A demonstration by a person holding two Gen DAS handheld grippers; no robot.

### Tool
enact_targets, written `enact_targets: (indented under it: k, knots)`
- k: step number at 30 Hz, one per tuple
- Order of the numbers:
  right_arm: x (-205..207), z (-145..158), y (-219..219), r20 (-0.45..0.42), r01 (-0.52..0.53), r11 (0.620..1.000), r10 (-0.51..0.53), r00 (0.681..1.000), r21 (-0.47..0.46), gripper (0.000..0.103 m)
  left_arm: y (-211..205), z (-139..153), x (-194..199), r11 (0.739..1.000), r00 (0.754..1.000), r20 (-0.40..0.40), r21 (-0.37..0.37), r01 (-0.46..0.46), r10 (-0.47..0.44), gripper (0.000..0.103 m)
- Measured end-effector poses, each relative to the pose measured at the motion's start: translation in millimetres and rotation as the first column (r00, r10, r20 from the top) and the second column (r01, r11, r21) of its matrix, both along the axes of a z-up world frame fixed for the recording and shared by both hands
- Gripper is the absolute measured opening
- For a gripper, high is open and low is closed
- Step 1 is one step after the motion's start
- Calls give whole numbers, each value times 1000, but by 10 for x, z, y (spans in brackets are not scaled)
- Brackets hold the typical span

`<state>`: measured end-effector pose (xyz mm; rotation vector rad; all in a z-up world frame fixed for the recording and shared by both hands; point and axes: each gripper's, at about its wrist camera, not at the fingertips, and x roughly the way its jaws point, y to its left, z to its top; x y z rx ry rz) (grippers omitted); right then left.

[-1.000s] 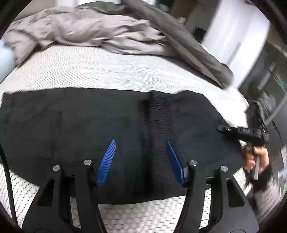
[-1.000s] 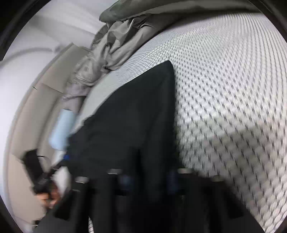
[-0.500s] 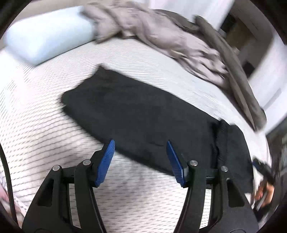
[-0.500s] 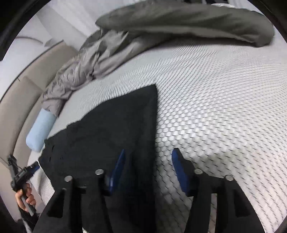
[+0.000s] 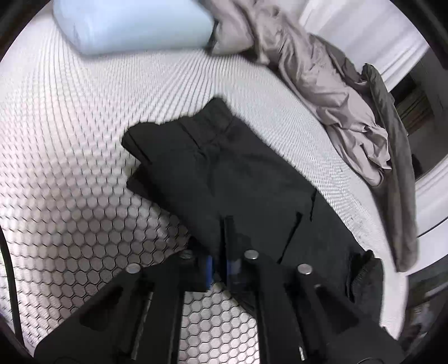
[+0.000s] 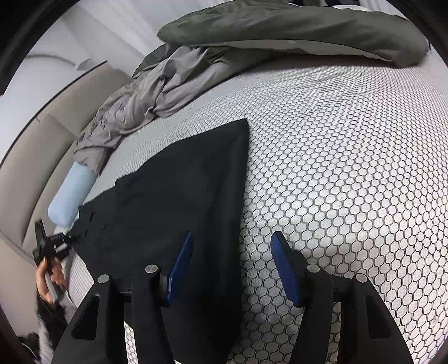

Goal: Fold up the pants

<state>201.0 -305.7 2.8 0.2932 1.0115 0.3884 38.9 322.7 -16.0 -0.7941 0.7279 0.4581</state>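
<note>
Honeycomb-quilted mattress [image 6: 350,156] bears flat, matte black pants [image 6: 179,190], crumpled grey bedding [image 6: 156,92].

A bed [image 5: 70,156] covered in white honeycomb-patterned fabric is seen across both views. A pale blue pillow [image 5: 131,22] is placed at upper left of the left view. Crumpled grey bedding [image 6: 168,92] and a darker grey blanket [image 6: 294,28] are heaped along the top.
</note>
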Motion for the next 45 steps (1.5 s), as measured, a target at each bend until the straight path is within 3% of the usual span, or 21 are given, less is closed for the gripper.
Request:
enact_targets:
  k: [3, 5, 7, 9, 11, 14, 17, 18, 20, 21, 23, 25, 27, 29, 32, 33, 37, 40, 43, 44, 45]
  knots:
    - [-48, 14, 0, 9, -20, 1000, 20, 1000, -15, 59, -351, 419, 0, 985, 998, 53, 170, 8, -17, 1]
    - [-68, 30, 3, 19, -30, 999, 30, 999, -27, 59, -653, 754, 21, 970, 990, 116, 237, 53, -82, 1]
    - [-85, 53, -11, 31, -31, 999, 32, 999, -35, 59, -1083, 1094, 69, 947, 966, 184, 296, 123, -182, 1]
    - [-94, 73, -33, 40, -25, 999, 26, 999, -31, 59, -1606, 1369, 140, 907, 916, 236, 352, 230, -324, 1]
    - [-106, 101, -65, 48, -18, 999, 19, 999, -27, 59, -2175, 1549, 274, 849, 850, 245, 396, 351, -466, 1]
    - [-126, 149, -124, 69, -2, 1000, 3, 998, -23, 59, -3150, 1528, 528, 705, 699, 209, 434, 561, -684, 7]
    - [-152, 168, -241, 75, 18, 999, -15, 997, -40, 59, -3995, 1065, 813, 455, 462, 72, 354, 817, -884, 29]
    - [-160, 171, -294, 76, 32, 998, -28, 997, -47, 59, -4154, 874, 872, 409, 421, 33, 317, 856, -906, 29]
    - [-173, 160, -418, 67, 59, 997, -56, 996, -54, 59, -4317, 631, 932, 365, 386, -42, 246, 898, -921, 29]
    - [-181, 152, -480, 61, 72, 996, -69, 996, -56, 59, -4362, 555, 933, 334, 354, -61, 212, 918, -933, 29]
    - [-199, 149, -559, 58, 83, 995, -80, 995, -57, 59, -4349, 590, 861, 300, 317, -42, 227, 927, -948, 29]
    - [-224, 154, -605, 58, 80, 996, -77, 995, -49, 59, -4248, 708, 805, 306, 321, -13, 264, 914, -947, 31]
    - [-236, 162, -605, 52, 64, 998, -62, 997, -24, 59, -4079, 832, 789, 350, 354, 38, 275, 896, -935, 40]
    - [-245, 184, -549, 53, 26, 999, -27, 998, 23, 59, -3863, 901, 794, 419, 415, 76, 284, 862, -907, 49]
    - [-231, 191, -402, 39, -58, 989, 53, 998, 134, 58, -3475, 877, 868, 536, 538, 79, 290, 793, -839, 49]
    - [-222, 183, -356, 31, -78, 984, 74, 997, 161, 50, -3336, 846, 942, 587, 596, 65, 289, 757, -800, 49]
    - [-192, 166, -114, 10, -157, 960, 159, 987, 233, 46, -2814, 669, 1045, 703, 713, 46, 226, 674, -699, 49]
    - [-131, 85, 18, -26, -126, 981, 132, 991, 146, 46, -2555, 545, 1072, 755, 765, 28, 186, 629, -644, 49]
    - [-58, -20, 43, -75, -110, 981, 123, 990, 159, 46, -2350, 445, 1029, 772, 782, 13, 172, 612, -623, 49]
    - [-54, -20, 44, -68, -113, 980, 126, 990, 166, 37, -2347, 444, 1040, 771, 783, 9, 177, 611, -622, 49]
    - [-54, -5, 71, -56, -123, 979, 133, 990, 160, 15, -2326, 443, 1027, 770, 783, 3, 187, 610, -622, 49]
